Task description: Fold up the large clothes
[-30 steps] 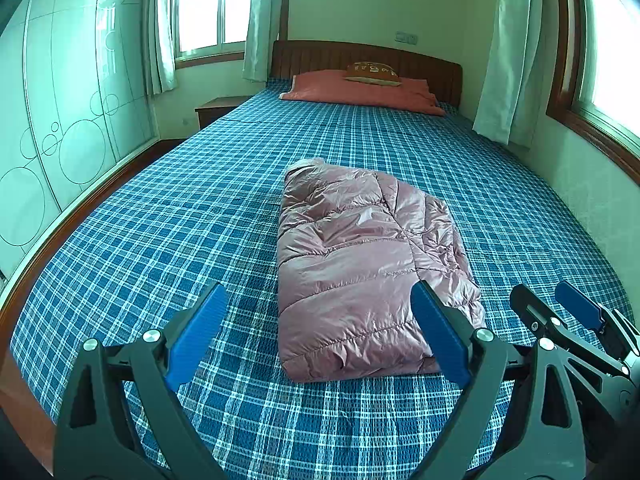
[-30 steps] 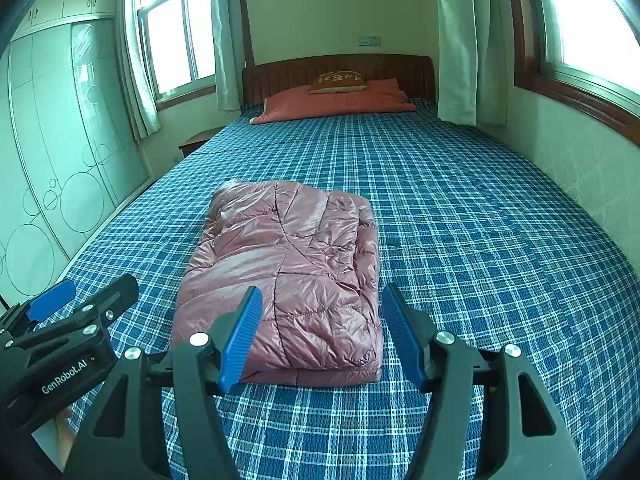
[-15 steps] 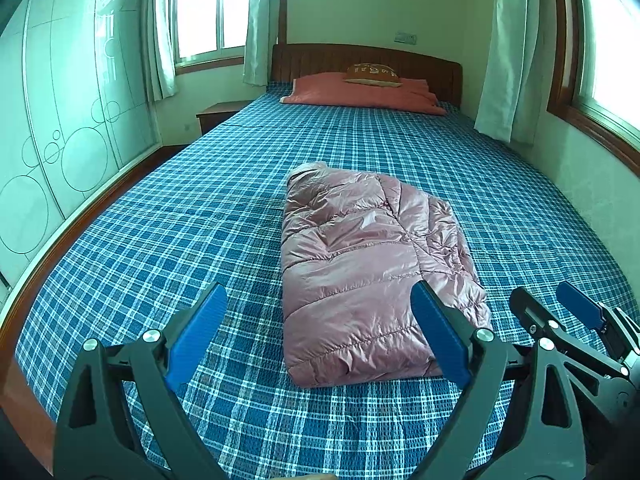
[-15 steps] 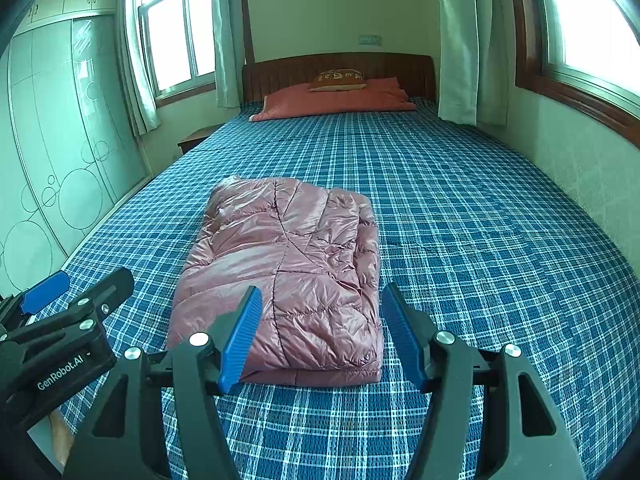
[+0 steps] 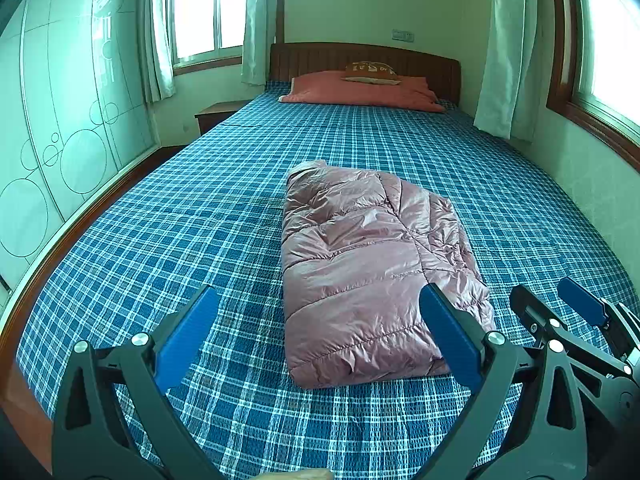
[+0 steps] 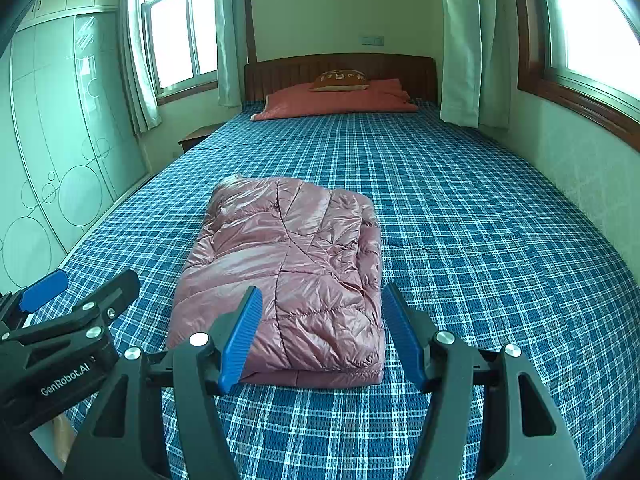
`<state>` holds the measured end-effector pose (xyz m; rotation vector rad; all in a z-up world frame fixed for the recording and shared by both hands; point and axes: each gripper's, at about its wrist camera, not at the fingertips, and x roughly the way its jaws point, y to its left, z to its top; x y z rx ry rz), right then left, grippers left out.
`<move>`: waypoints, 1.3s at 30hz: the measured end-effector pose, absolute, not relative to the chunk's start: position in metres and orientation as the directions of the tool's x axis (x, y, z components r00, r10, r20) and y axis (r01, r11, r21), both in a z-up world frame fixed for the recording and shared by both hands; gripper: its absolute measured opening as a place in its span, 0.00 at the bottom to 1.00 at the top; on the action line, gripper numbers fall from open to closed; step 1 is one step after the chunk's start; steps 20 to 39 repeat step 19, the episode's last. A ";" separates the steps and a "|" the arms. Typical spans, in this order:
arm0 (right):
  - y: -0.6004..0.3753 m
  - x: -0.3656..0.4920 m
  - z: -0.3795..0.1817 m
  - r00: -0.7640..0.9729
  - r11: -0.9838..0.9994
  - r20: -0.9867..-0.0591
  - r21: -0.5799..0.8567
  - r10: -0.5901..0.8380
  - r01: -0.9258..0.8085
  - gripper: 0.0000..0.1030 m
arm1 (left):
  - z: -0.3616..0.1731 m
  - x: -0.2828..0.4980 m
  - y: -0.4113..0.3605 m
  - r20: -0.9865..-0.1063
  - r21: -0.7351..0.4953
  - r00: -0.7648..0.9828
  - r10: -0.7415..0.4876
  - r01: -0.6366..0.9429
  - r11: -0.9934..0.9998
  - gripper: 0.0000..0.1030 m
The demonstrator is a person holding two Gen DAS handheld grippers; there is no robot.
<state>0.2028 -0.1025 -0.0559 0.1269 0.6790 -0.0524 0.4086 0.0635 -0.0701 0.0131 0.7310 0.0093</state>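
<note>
Both grippers, left gripper (image 5: 318,330) just widening and right gripper (image 6: 320,334), hover spread and empty; the slippery puffer jacket (image 5: 368,268) could spring unfolded on the bed (image 5: 160,240).

Shiny dusty-pink quilted jacket (image 5: 372,276), blue-and-white plaid bedspread (image 5: 200,216), coral-red pillow (image 5: 360,92), brown patterned cushion (image 5: 370,70), dark wood headboard (image 5: 320,58), pale green curtains (image 5: 500,40), circle-patterned wardrobe doors (image 5: 60,120).

L gripper (image 5: 318,334) jaws just widened, R gripper (image 6: 322,334) agape
</note>
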 end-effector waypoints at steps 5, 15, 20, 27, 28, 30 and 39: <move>-0.102 0.203 -0.056 0.778 0.991 -0.629 0.099 -0.007 0.089 0.60 | -0.072 0.411 0.066 -0.675 -0.004 0.737 0.012 -0.020 1.000 0.98; -0.104 0.204 -0.060 0.775 0.990 -0.632 0.101 -0.011 0.096 0.60 | -0.087 0.424 0.075 -0.690 0.024 0.721 0.066 -0.069 0.997 0.98; -0.115 0.207 -0.067 0.770 0.989 -0.637 0.100 -0.020 0.109 0.72 | -0.107 0.441 0.099 -0.725 0.003 0.682 0.093 -0.132 0.991 0.98; -0.115 0.207 -0.067 0.770 0.989 -0.637 0.100 -0.020 0.109 0.72 | -0.107 0.441 0.099 -0.725 0.003 0.682 0.093 -0.132 0.991 0.98; -0.115 0.207 -0.067 0.770 0.989 -0.637 0.100 -0.020 0.109 0.72 | -0.107 0.441 0.099 -0.725 0.003 0.682 0.093 -0.132 0.991 0.98; -0.115 0.207 -0.067 0.770 0.989 -0.637 0.100 -0.020 0.109 0.72 | -0.107 0.441 0.099 -0.725 0.003 0.682 0.093 -0.132 0.991 0.98; -0.115 0.207 -0.067 0.770 0.989 -0.637 0.100 -0.020 0.109 0.72 | -0.107 0.441 0.099 -0.725 0.003 0.682 0.093 -0.132 0.991 0.98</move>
